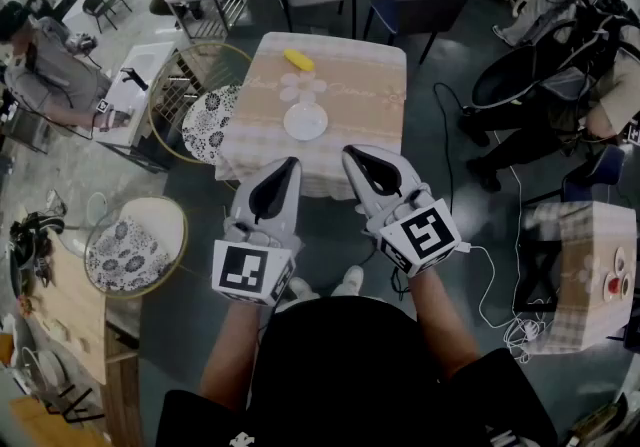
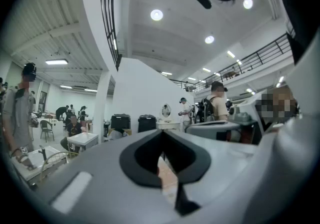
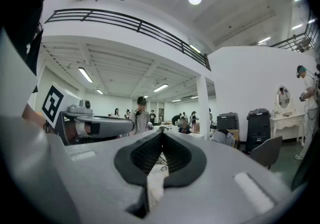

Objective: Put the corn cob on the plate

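The left gripper [image 1: 290, 166] and the right gripper [image 1: 354, 152] are held side by side just short of the near edge of the cloth-covered table [image 1: 365, 95], both pointing level toward it. In the left gripper view and the right gripper view alike, the jaws are pressed together at the tips with nothing between them. On the table, close to its near edge and just ahead of the two grippers, sits the white plate [image 1: 305, 122]. The yellow corn cob [image 1: 298, 60] lies by the table's far edge, beyond the plate and apart from it, well away from both grippers.
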The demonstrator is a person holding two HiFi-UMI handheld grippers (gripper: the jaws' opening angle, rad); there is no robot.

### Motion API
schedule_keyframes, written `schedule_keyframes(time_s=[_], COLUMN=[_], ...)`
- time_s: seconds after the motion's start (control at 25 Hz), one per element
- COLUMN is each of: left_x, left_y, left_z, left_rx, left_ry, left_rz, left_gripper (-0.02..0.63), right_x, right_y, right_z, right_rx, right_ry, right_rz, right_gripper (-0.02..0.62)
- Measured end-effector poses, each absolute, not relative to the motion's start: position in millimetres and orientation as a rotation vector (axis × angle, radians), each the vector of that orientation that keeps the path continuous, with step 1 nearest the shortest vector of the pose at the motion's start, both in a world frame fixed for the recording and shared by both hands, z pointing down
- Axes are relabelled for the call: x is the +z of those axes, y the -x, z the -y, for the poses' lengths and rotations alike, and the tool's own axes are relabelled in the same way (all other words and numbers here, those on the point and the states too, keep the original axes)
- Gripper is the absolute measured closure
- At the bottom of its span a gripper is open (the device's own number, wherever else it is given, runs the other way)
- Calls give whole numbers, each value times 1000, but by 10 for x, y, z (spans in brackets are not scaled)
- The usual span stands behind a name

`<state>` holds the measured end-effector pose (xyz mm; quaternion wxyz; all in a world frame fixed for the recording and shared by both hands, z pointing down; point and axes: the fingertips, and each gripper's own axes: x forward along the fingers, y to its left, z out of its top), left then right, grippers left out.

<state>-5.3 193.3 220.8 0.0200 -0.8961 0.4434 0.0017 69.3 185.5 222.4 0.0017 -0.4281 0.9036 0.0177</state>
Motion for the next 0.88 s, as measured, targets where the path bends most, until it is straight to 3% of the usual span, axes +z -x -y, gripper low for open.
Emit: schedule_keyframes(time_s=[0.88], left_x=[2196], left_y=[-222], left_z=[-1896], left_rx=[-13], left_ry=[2745], left_rz=[-1392], left_gripper=[598], right_x=[2205], right_y=[-942], right_z=[-1863], right_rx=[104], right_ry=[1297], right_rz=[-2832], right_gripper=[595])
